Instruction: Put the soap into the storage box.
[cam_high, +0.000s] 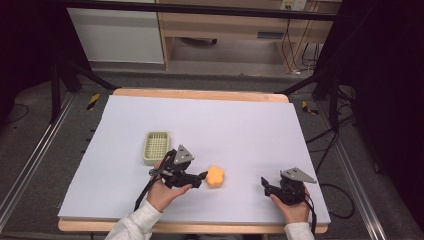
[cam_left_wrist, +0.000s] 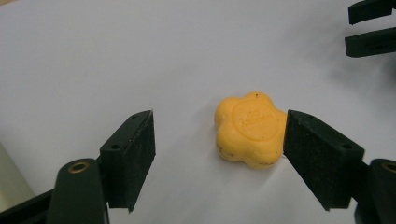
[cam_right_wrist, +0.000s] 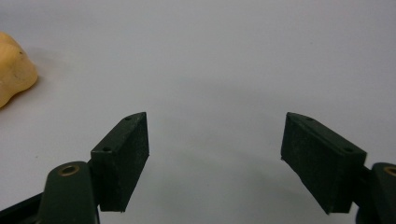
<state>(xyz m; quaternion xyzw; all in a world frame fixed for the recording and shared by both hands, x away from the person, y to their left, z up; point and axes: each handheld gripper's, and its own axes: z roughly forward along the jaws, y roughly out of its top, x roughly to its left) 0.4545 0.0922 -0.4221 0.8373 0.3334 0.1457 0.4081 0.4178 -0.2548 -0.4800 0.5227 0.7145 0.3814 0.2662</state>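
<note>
The left gripper (cam_left_wrist: 219, 154) has its jaws spread apart, with the yellow flower-shaped soap (cam_left_wrist: 251, 129) lying between them, close against the right-hand pad (contact cannot be confirmed). The soap rests flat on the white counter (cam_high: 225, 125), near its front middle. The right gripper (cam_right_wrist: 215, 158) has its jaws released, grasping nothing, over bare counter well to the right of the soap. A pale green basket (cam_high: 156, 147) stands just behind the left hand (cam_high: 164, 194).
</note>
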